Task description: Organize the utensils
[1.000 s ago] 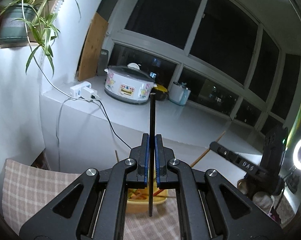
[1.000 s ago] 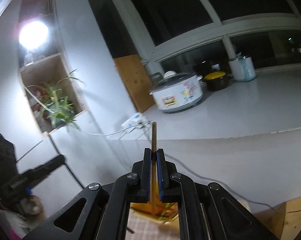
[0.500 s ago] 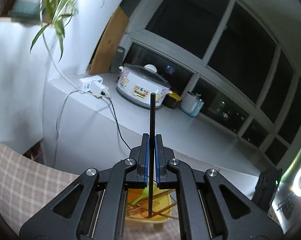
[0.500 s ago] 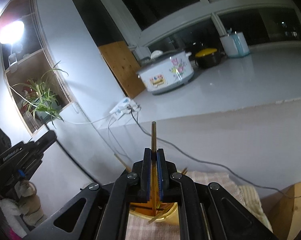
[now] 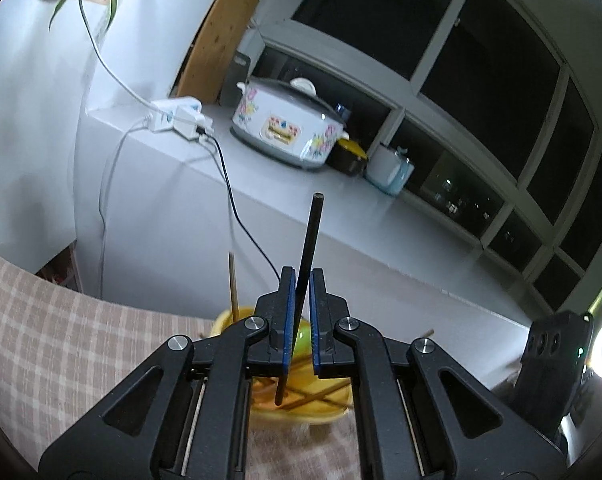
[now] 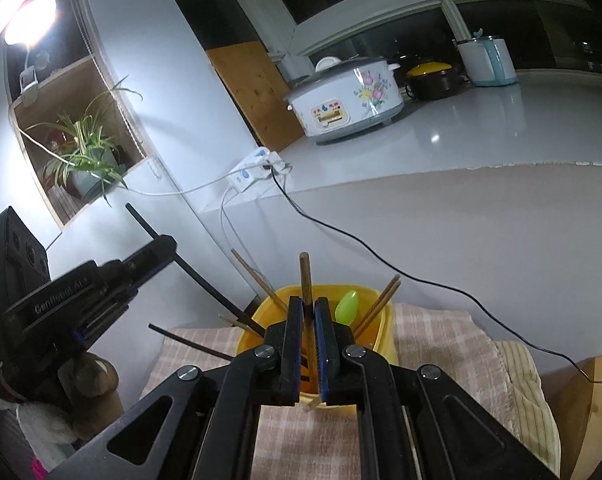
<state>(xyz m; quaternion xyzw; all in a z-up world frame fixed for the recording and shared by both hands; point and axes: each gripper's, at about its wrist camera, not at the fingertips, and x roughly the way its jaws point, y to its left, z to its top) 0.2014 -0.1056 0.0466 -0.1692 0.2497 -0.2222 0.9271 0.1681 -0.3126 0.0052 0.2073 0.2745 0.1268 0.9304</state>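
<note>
A yellow tub [image 6: 385,322] stands on a checked cloth [image 6: 433,328] and holds several wooden chopsticks and a green spoon [image 6: 347,306]. My left gripper [image 5: 300,320] has its jaws slightly apart around a black chopstick [image 5: 309,240], which leans with its lower end in the tub [image 5: 229,316]. The left gripper [image 6: 157,250] and its black chopstick [image 6: 205,280] also show in the right wrist view. My right gripper [image 6: 308,344] is shut on a wooden chopstick [image 6: 305,276], upright over the tub.
A white counter [image 6: 481,128] behind carries a flowered cooker [image 6: 345,100], a yellow-lidded pot [image 6: 433,80], a pale blue jar [image 6: 489,60] and a power strip [image 6: 253,168] with trailing cables. A second black chopstick [image 6: 189,342] lies left of the tub. A plant [image 6: 85,152] sits in a shelf.
Both grippers have tilted down and come closer to the yellow tub. The left jaws have parted a little and the black chopstick now leans, its tip down in the tub.
</note>
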